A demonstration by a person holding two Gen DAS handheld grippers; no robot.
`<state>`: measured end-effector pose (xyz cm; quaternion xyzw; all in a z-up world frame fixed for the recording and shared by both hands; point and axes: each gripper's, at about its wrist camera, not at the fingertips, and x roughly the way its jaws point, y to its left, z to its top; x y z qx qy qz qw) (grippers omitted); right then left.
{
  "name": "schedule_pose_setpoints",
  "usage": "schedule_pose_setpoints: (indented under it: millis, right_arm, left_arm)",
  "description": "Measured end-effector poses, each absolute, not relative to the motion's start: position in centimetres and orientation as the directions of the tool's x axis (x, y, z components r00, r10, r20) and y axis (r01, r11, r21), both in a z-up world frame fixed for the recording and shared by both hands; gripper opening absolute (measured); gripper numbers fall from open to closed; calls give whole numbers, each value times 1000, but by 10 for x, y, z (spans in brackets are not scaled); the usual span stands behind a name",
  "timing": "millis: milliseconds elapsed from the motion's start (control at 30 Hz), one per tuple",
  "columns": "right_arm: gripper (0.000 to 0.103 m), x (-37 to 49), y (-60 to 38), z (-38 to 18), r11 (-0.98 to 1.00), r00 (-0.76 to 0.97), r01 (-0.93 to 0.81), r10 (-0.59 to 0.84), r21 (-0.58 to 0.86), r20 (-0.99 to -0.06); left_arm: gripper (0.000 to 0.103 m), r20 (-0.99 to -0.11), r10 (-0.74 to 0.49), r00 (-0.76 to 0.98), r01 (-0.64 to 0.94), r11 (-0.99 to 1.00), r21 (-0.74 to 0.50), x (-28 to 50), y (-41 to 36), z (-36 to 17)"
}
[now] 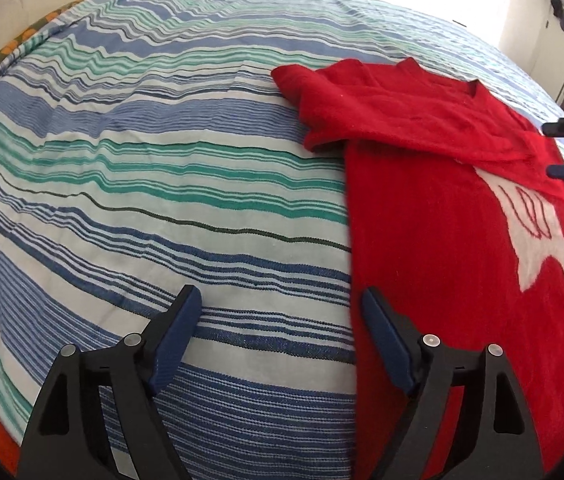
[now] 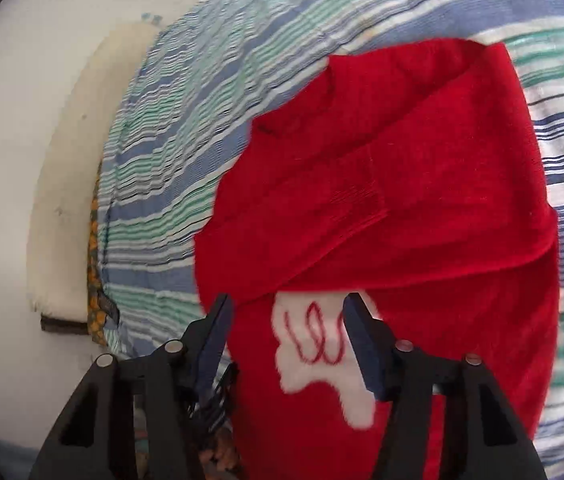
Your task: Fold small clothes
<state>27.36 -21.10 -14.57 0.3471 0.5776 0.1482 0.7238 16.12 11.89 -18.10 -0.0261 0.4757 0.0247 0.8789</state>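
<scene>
A red knitted sweater (image 1: pixel 422 220) with a white motif (image 1: pixel 538 236) lies flat on the striped bed cover (image 1: pixel 162 160). A sleeve is folded across its upper part. My left gripper (image 1: pixel 282 304) is open low at the sweater's left edge, one finger over the red knit and the other over the cover. Nothing is between its fingers. In the right wrist view, my right gripper (image 2: pixel 286 308) hovers open over the sweater (image 2: pixel 422 180) near the white motif (image 2: pixel 314 364) and the folded sleeve's edge, pinching nothing. Its fingertips (image 1: pixel 562 172) also show at the left wrist view's right border.
The striped cover (image 2: pixel 186 120) spreads wide to the left of the sweater. Beyond the bed's edge in the right wrist view stand a pale wall (image 2: pixel 22 120) and a cream foam slab (image 2: pixel 66 200). An orange patterned cloth (image 2: pixel 94 240) runs along that edge.
</scene>
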Motion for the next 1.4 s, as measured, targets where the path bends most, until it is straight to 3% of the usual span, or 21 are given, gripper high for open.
schedule_pose_setpoints:
  millis: [233,300,333,467,567,800,933,1033,1067,1100,1133,1167,1233,1400]
  right_arm:
    - [40,303,-212,-183,720,352,251,555,647,-754]
    - [8,304,-213,-184,745,359,260,516,614,-778]
    - [6,301,-215,-177,746,389,247,509,619,-768]
    - [6,276,-229,-127,718,545,119,529,685,-650]
    - [6,260,-253,-116,706,614,166,472,688,-632]
    - [6,267,-269,-150,725,521,312,410,614,-749]
    - [6,268,-269,-141,723,560,278,413,632,-718]
    - [6,266,-266,-135,729,576,240,424,641,-699]
    - [6,264,-269,-132,727,583,228,431,648,-689]
    - [6,264,-269,-127,719,591,212,445,662,-673]
    - [6,262,-270,-124,710,599,198,458,676,-657]
    - [6,260,-271,-120,704,606,185,467,686,-644]
    - [6,258,-273,-118,712,600,179,468,679,-649]
    - [6,261,-266,-159,848,430,232,350,477,-832]
  left_arm:
    - [87,-837,15,546,-72,997,-29,164,119,-184]
    - [87,-837,13,547,-73,997,-32,164,120,-184]
    - [87,-836,12,548,-73,997,-33,163,120,-184]
    - [87,-835,22,550,-75,997,-24,163,119,-185]
    - [87,-836,33,547,-78,997,-12,163,117,-184]
    - [86,-825,32,564,-47,999,6,179,108,-150]
    - [86,-827,47,560,30,997,77,223,87,-143]
    - [85,-831,133,540,9,987,163,259,78,-157]
    - [73,-837,144,528,-12,987,162,269,79,-162]
    - [38,-846,130,518,-38,991,129,276,85,-165]
    - [14,-857,59,512,-44,998,42,278,94,-165]
    - [5,-864,-32,502,-57,996,-69,278,103,-166]
    - [5,-847,-35,530,-90,991,-97,270,112,-163]
    - [7,-862,-1,507,-67,997,-40,260,108,-176]
